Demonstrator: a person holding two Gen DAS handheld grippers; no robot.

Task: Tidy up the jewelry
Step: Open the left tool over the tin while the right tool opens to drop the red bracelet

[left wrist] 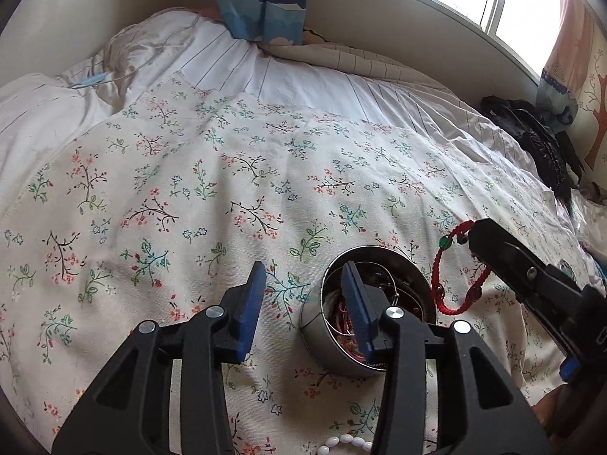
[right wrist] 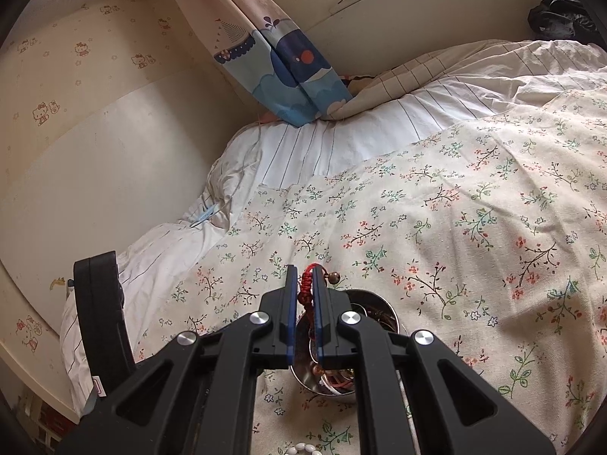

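Observation:
A round metal tin (left wrist: 322,331) with several bracelets and rings inside sits on the floral bedspread. My left gripper (left wrist: 303,276) is open, its right finger over the tin's rim, its left finger over the cloth. My right gripper (right wrist: 304,276) is shut on a red braided bracelet (right wrist: 306,292) with dark beads and holds it above the tin (right wrist: 379,309). In the left wrist view the bracelet (left wrist: 440,265) hangs as a loop from the right gripper (left wrist: 472,233), just right of the tin. A white bead bracelet (left wrist: 347,441) lies on the cloth at the bottom edge.
The floral bedspread (left wrist: 227,197) covers the bed, with a white striped quilt (left wrist: 303,76) bunched behind it. A blue curtain (left wrist: 265,0) hangs at the back by the window. A black garment (left wrist: 538,140) lies at the right edge.

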